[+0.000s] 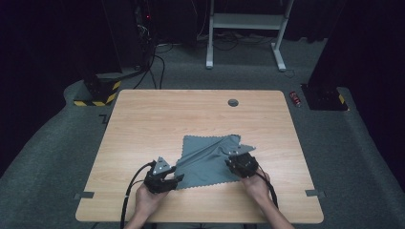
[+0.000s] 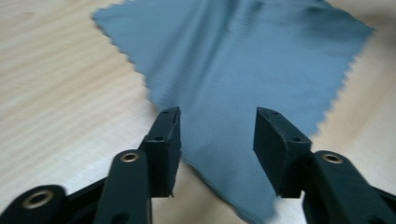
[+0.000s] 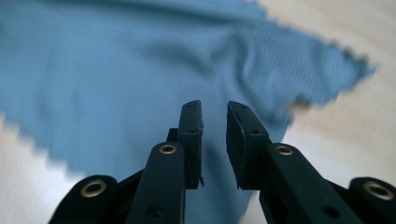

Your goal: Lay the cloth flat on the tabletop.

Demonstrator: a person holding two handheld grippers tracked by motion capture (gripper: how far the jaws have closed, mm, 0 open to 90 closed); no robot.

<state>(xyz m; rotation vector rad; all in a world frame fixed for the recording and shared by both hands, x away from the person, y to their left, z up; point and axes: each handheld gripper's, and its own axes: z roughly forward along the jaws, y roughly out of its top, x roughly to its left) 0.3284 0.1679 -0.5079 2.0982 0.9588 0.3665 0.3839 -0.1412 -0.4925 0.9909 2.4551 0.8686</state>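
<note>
High view: grey cloth (image 1: 208, 160) spread rumpled on the table (image 1: 143, 119), slightly right of middle and toward the near edge, long axis running from near left corner up to far right corner. Left claw (image 1: 177, 177) parked right at the near left corner of the cloth, pointing right; right claw (image 1: 235, 156) set over the right edge, pointing away toward the far side. Both about equally near, one per side. Left gripper view: left claw (image 2: 217, 130) with jaws standing apart, near corner of the cloth (image 2: 243, 70) lying on the table between and under them, pads not pressing it; a zigzag cut edge running off to either side. Right gripper view: right claw (image 3: 215, 135) with jaws almost together, a narrow gap left, nothing pinched, cloth (image 3: 116, 70) lying flat beyond and below, its pointed corner off to the right. Plenty of bare table left, far and near for dragging or folding; likely next a pinch on each side.
</note>
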